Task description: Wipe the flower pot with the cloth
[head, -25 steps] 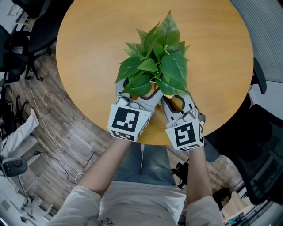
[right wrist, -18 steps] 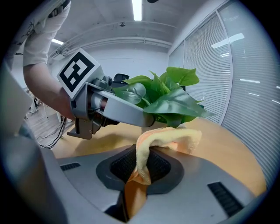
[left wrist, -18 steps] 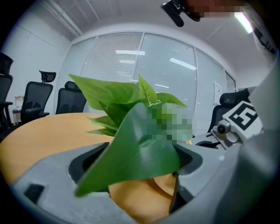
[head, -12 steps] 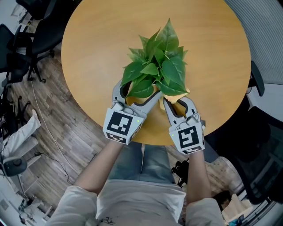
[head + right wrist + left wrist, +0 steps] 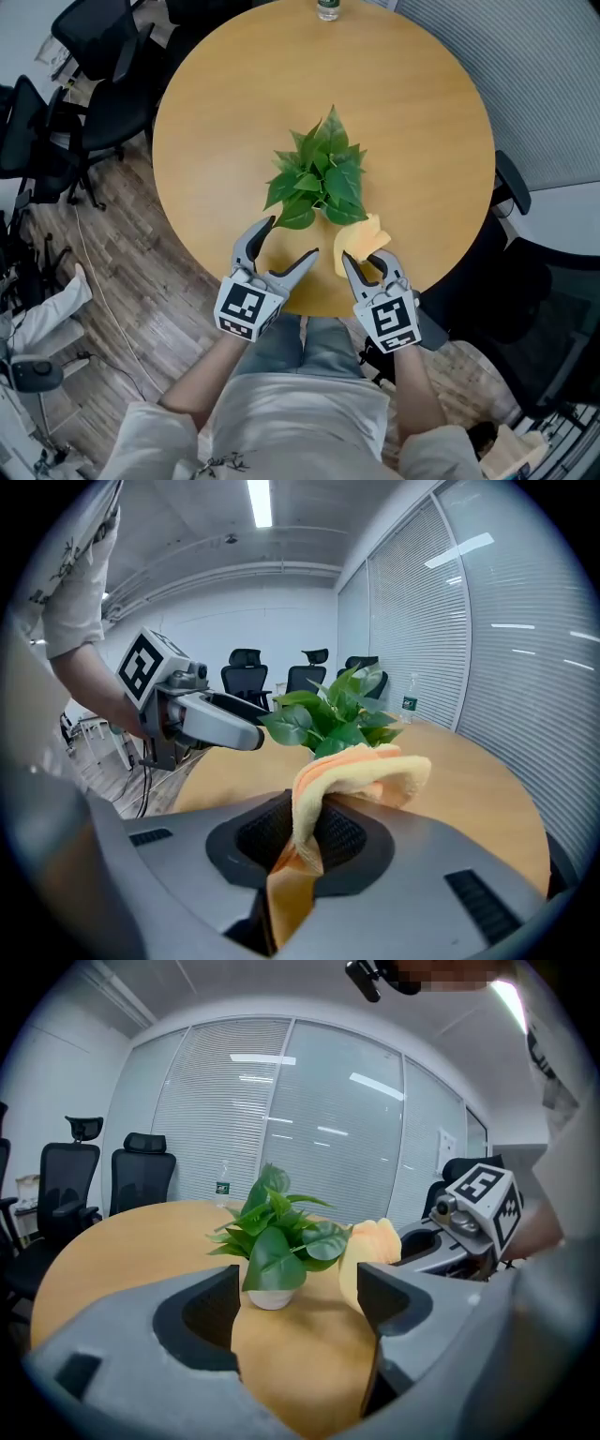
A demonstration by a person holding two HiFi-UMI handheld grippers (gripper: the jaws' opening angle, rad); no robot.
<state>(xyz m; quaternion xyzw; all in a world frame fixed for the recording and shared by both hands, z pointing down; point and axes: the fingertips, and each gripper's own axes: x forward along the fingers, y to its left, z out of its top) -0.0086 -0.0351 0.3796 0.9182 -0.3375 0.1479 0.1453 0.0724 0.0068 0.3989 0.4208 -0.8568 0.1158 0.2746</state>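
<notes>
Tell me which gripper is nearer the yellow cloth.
Right. The right gripper is shut on the cloth, which sticks out beyond its jaws. The left gripper is open, apart from the cloth, facing the flower pot.

Head view looks dwn; both gripper views share potted plant (image 5: 319,183).

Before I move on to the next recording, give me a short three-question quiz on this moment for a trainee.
1. True or false: the right gripper is shut on the yellow cloth.
2. What stands at the far edge of the round table, beyond the flower pot?
3. The left gripper is: A) clamped on the flower pot; B) open with nothing between its jaws; C) holding the yellow cloth.

Key: 1 true; 2 a bottle; 3 B.
</notes>
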